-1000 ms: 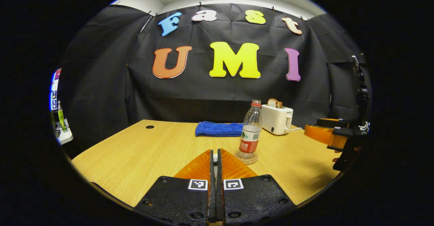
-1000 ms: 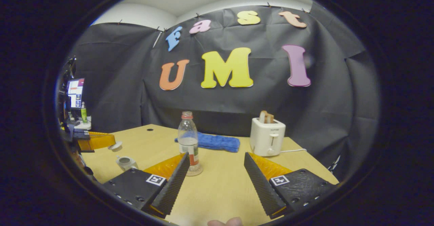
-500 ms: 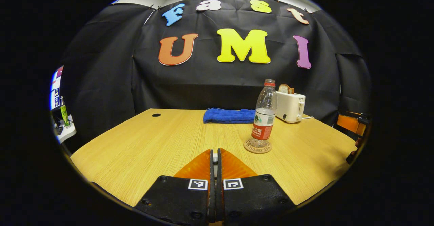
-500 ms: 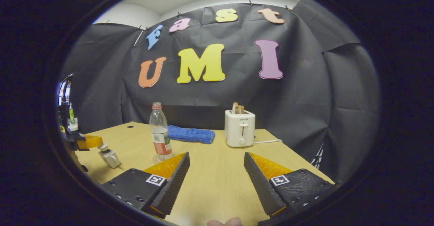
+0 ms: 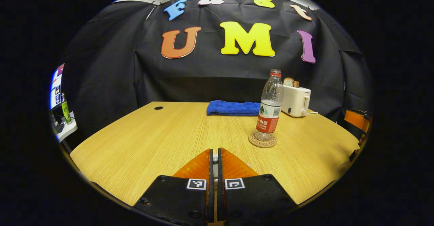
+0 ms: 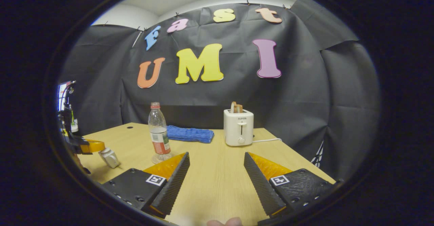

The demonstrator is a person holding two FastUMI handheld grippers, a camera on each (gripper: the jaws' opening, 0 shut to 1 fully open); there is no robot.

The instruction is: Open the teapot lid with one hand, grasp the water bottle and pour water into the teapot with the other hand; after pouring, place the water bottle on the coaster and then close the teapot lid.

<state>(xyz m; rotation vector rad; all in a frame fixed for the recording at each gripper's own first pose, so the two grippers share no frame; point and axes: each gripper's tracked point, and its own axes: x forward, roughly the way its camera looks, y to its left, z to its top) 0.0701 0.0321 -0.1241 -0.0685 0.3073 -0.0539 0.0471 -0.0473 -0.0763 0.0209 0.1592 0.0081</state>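
The left tongs are clenched, with a small pale knob of the lid just visible between the 2 fingers; in the right gripper view they sit at the far left, at the teapot on the tabletop, and the lid cannot be told apart from the pot there. The right tongs hang released over the tabletop, grasping nothing. The bottle stands upright on the round coaster, cap on, partly filled. Behind it lie a blue cloth and a white toaster with bread in its slots. A fingertip shows at the bottom edge of the right gripper view.
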